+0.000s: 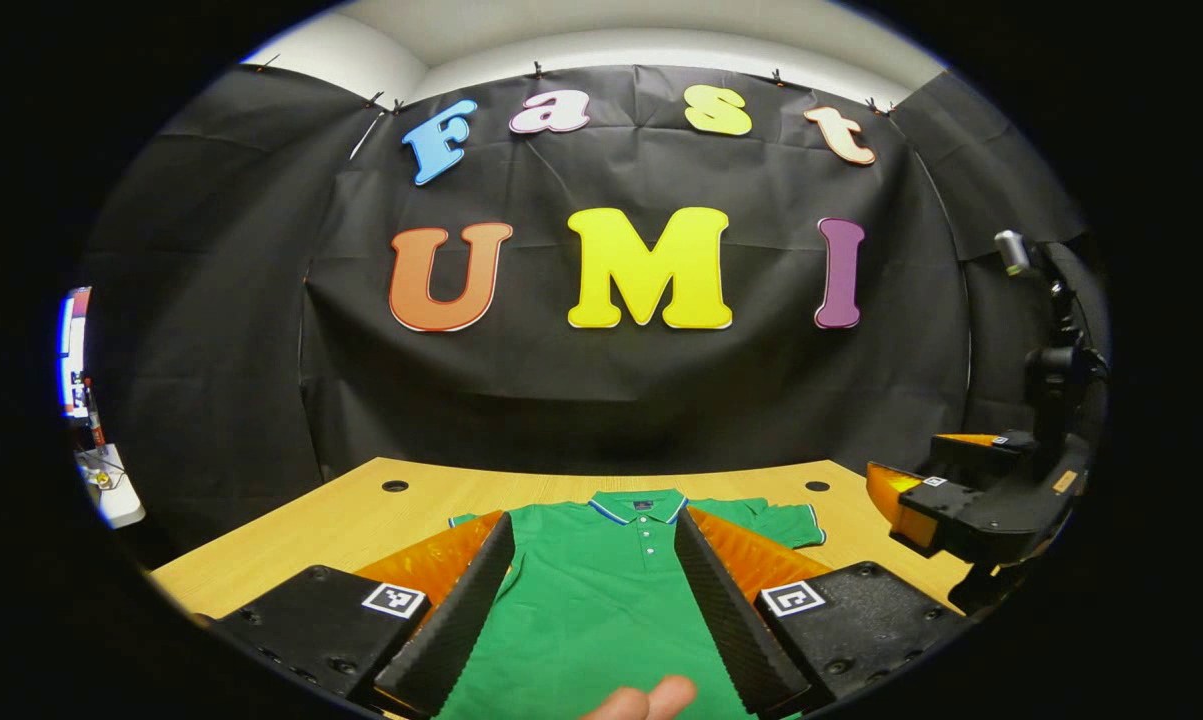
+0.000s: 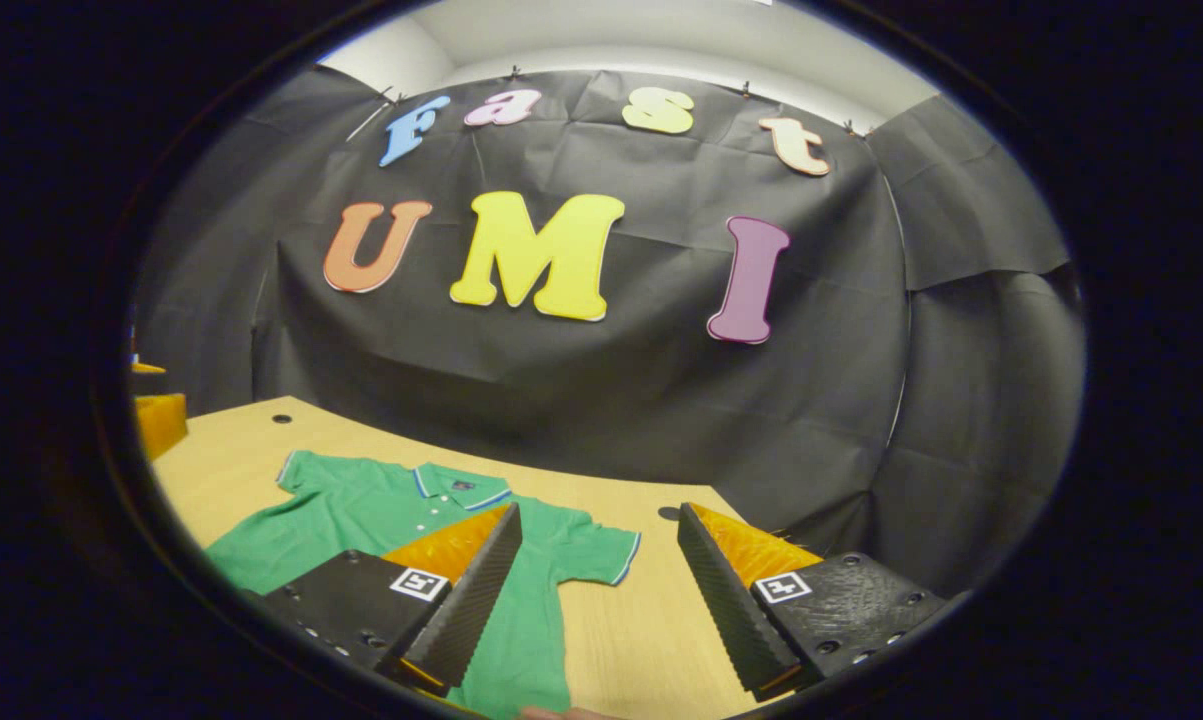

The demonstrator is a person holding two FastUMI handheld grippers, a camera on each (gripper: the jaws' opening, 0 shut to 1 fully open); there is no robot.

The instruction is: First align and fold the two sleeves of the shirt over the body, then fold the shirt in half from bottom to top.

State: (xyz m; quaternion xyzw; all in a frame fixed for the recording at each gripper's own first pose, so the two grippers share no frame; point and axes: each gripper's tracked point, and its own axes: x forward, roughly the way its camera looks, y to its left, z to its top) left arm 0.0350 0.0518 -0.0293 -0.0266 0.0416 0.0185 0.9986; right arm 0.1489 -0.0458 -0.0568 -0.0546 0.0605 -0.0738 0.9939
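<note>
Left gripper view: left hand-held gripper (image 1: pixel 591 600) hovers wide open, empty, above the flat shirt (image 1: pixel 601 600); right hand-held gripper (image 2: pixel 596 600) likewise.

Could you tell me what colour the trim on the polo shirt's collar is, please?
Blue and white, on the green polo shirt; clearest in the left gripper view.

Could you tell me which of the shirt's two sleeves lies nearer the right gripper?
The sleeve spread toward the bare table, just ahead of the right gripper; the other sleeve lies beyond the collar, farther off.
</note>
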